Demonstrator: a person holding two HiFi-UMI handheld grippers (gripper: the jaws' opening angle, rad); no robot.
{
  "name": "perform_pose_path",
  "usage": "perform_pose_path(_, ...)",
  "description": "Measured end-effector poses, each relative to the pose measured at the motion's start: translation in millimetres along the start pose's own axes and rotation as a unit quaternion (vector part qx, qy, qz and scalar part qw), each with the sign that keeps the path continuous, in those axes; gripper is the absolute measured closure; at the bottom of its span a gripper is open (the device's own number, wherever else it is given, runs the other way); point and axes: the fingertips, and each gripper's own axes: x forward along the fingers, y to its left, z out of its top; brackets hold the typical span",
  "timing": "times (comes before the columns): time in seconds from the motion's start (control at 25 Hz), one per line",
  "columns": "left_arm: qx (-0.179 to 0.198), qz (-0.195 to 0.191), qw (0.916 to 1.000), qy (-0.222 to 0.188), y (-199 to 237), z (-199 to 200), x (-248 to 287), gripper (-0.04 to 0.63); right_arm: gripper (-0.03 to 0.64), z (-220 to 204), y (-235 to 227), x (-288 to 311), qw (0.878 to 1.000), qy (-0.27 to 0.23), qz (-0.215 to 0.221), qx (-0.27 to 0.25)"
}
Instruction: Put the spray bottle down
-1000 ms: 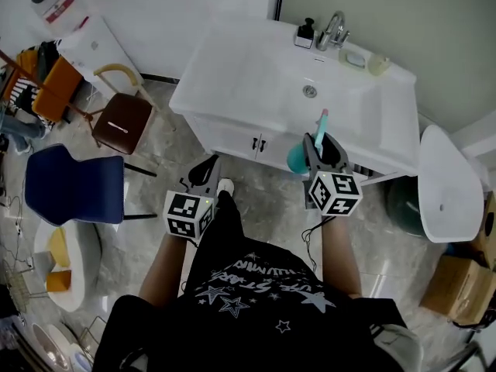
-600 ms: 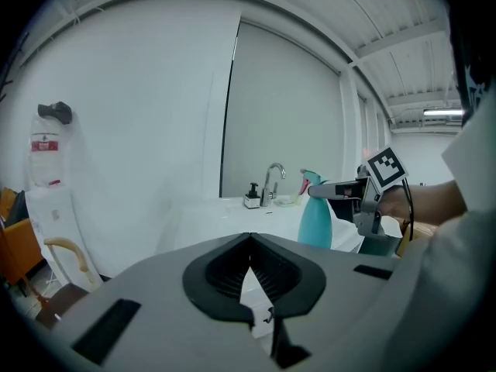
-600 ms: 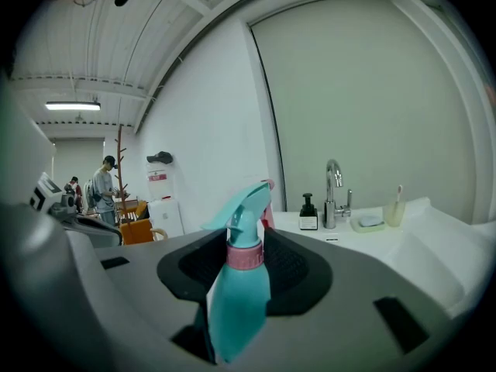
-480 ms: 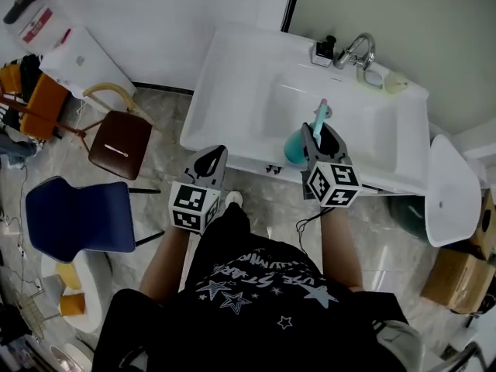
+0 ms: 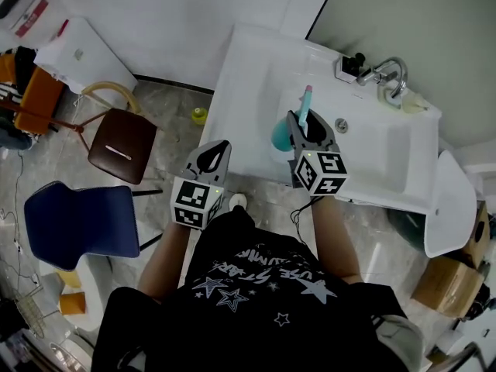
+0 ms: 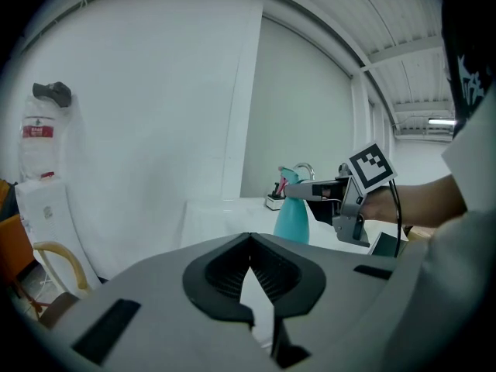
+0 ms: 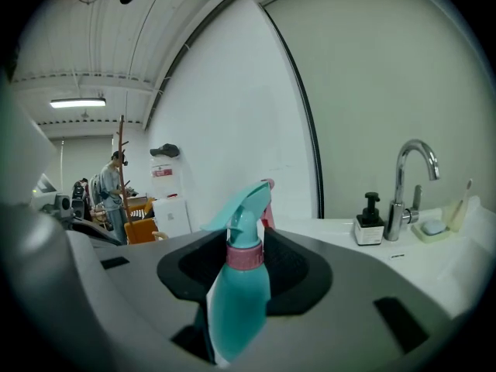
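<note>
Both jaws of the right gripper (image 5: 306, 126) are closed on the spray bottle (image 5: 280, 137). One jaw is on each side of its blue-green body, just under the pink ring. The bottle stands upright in the grip, up in the air over the front part of the white sink (image 5: 248, 68). It is not set down yet.

I think the bottle is plastic, so it should be light and not break easily. I cannot tell how much water is inside. Its sides look smooth, so it could slip. The body is the good place to hold it. The trigger on top is a bad place, because a squeeze there would spray.

From the bottle, the tap (image 5: 391, 70) is at 2 o'clock, with a dark soap pump (image 5: 353, 62) just beside it. The left gripper (image 5: 214, 153) is near at 9 o'clock, with its jaws together and nothing in them. Farther out the same way, a brown chair (image 5: 124, 142) sits on the floor.
</note>
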Motion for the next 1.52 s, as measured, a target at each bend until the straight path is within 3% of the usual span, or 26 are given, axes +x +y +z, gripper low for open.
perform_pose_path(0.6, -0.009, 0.006, 0.9999, 0.011, 62.9, 2.2, 40.5, 0.580, 0.457, -15.7, 11.5, 88.7, 1.000, 0.023, 0.011, -0.002)
perform_pose_path(1.52, -0.009, -0.008, 0.9994, 0.034, 52.1, -5.2, 56.7, 0.579, 0.451, -26.6, 12.0, 86.9, 1.000, 0.007, 0.004, 0.007)
